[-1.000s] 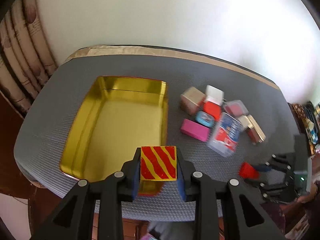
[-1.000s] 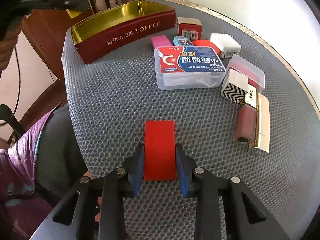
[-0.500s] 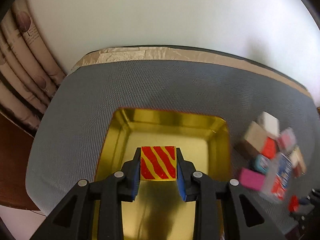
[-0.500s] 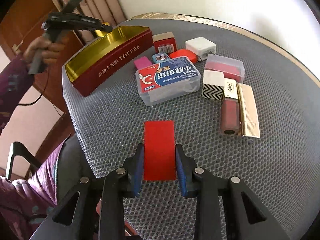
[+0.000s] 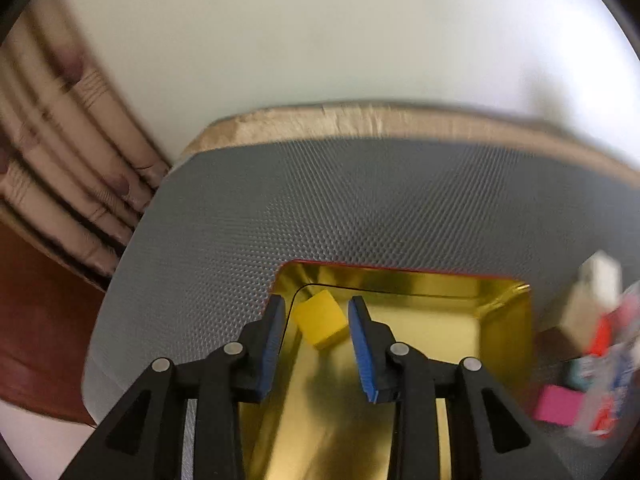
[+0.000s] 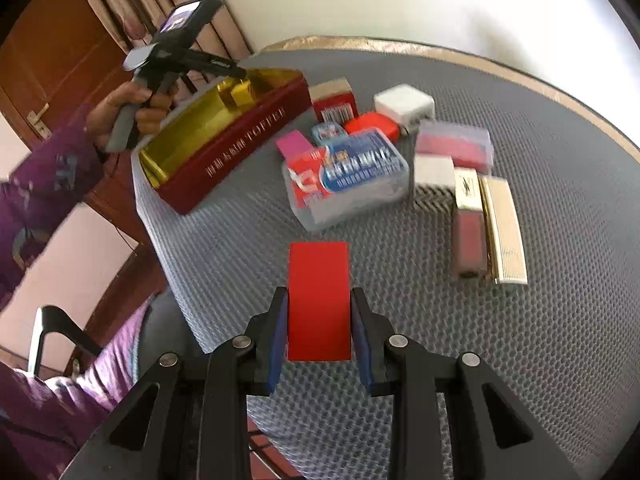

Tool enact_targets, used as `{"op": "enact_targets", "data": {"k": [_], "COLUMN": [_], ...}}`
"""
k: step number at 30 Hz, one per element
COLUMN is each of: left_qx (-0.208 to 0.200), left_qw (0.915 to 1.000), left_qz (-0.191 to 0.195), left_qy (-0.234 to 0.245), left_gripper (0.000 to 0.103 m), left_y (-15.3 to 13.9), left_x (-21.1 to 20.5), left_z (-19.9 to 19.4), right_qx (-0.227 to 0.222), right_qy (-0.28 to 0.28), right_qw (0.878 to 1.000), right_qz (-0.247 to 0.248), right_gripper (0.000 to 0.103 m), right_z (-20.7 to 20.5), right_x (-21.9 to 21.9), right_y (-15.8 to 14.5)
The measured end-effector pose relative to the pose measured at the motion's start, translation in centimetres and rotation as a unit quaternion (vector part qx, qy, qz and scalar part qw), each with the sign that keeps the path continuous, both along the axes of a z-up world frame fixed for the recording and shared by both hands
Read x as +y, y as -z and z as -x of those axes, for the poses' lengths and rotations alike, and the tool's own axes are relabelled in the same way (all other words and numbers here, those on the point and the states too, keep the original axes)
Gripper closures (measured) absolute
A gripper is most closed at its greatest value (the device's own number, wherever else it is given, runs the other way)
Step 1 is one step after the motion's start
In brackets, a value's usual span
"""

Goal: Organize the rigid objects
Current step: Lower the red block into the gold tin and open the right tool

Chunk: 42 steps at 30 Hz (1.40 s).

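Observation:
My left gripper (image 5: 316, 320) is open over the far left corner of the gold-lined toffee tin (image 5: 504, 320). A yellow block (image 5: 320, 319) lies tilted on the tin floor between the blue pads, free of them. In the right wrist view the left gripper (image 6: 240, 74) hangs over the tin's far end (image 6: 240, 136). My right gripper (image 6: 319, 320) is shut on a flat red box (image 6: 319, 292) and holds it above the grey mat.
A cluster of small boxes lies right of the tin: a clear plastic case (image 6: 348, 172), a white cube (image 6: 404, 106), a pink box (image 6: 294, 146), a gold case (image 6: 504, 228). Curtains (image 5: 60, 168) and a wooden door stand beyond the table's left edge.
My left gripper opened and let go of the striped yellow block, which now lies in the tin's corner. The right gripper holds the red box as before, moved slightly toward the tin.

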<state>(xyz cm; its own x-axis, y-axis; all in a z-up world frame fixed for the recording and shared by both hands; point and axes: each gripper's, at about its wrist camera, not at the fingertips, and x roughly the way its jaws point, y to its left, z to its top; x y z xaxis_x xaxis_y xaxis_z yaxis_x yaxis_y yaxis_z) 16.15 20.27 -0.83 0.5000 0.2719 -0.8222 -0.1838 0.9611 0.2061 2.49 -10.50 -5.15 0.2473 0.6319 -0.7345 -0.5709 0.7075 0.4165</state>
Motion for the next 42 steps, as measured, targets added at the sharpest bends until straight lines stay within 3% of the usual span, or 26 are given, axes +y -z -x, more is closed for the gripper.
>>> {"op": "enact_targets", "data": {"k": [3, 5, 8, 12, 14, 21, 27, 30, 32, 33, 34, 35, 37, 40, 42], "left_qx": [-0.07, -0.102, -0.125, -0.13, -0.132, -0.136, -0.12, -0.115, -0.116, -0.115, -0.114, -0.113, -0.112, -0.108, -0.105], "left_qw": [0.9966, 0.9917, 0.9851, 0.9776, 0.9766, 0.9792, 0.9826, 0.9824, 0.9831, 0.9836, 0.9844, 0.9846, 0.9851, 0.9861, 0.9867], "left_qz": [0.005, 0.022, 0.047, 0.088, 0.082, 0.053, 0.063, 0.081, 0.073, 0.069, 0.068, 0.068, 0.067, 0.068, 0.07], "left_qy": [-0.043, -0.076, -0.109, -0.139, -0.148, -0.141, -0.127, -0.123, -0.121, -0.12, -0.115, -0.115, -0.113, -0.106, -0.102], "left_gripper": [0.066, 0.058, 0.051, 0.051, 0.051, 0.051, 0.051, 0.051, 0.051, 0.051, 0.051, 0.051, 0.051, 0.051, 0.051], "left_y": [-3.6, -5.3, -6.0, -5.1, -4.6, -2.3, -1.3, -1.1, -1.1, -1.0, -1.0, -0.9, -0.8, -0.7, -0.6], "left_x": [0.4, 1.0, 2.1, 2.8, 2.5, 2.0, 2.1, 2.5, 2.4, 2.3, 2.2, 2.1, 1.8, 1.4, 1.2], "left_z": [5.2, 9.9, 15.1, 21.4, 23.3, 24.5, 24.4, 24.2, 24.2, 24.1, 24.0, 24.0, 24.0, 24.0, 24.3], "right_qx": [-0.018, -0.031, -0.053, -0.052, -0.047, -0.021, 0.016, 0.014, 0.015, 0.01, 0.01, 0.012, 0.003, -0.026, -0.061], "right_qy": [-0.011, -0.022, -0.041, -0.062, -0.064, -0.048, -0.02, -0.012, -0.002, 0.007, 0.011, 0.015, 0.036, 0.042, 0.034], "right_qw": [1.0, 0.999, 0.996, 0.993, 0.994, 0.998, 1.0, 1.0, 1.0, 1.0, 1.0, 1.0, 0.997, 0.993, 0.994], "right_qz": [-0.018, -0.034, -0.056, -0.082, -0.079, -0.02, -0.002, 0.011, 0.012, 0.011, 0.001, -0.019, -0.063, -0.103, -0.087], "right_gripper": [0.075, 0.075, 0.075, 0.075, 0.075, 0.075, 0.075, 0.075, 0.073, 0.07, 0.062, 0.046, 0.03, 0.03, 0.021], "right_z": [-0.9, -1.9, -3.9, -7.4, -9.3, -14.8, -17.1, -17.8, -18.2, -18.3, -18.3, -18.1, -16.9, -13.1, -9.2], "right_x": [1.6, 3.1, 6.6, 12.2, 15.1, 23.2, 25.7, 26.6, 27.0, 26.9, 26.5, 25.9, 23.6, 19.7, 16.8], "right_y": [-2.4, -4.3, -7.1, -9.7, -9.9, -6.9, -3.2, -2.4, -2.0, -2.0, -2.1, -2.4, -3.4, -5.0, -5.5]}}
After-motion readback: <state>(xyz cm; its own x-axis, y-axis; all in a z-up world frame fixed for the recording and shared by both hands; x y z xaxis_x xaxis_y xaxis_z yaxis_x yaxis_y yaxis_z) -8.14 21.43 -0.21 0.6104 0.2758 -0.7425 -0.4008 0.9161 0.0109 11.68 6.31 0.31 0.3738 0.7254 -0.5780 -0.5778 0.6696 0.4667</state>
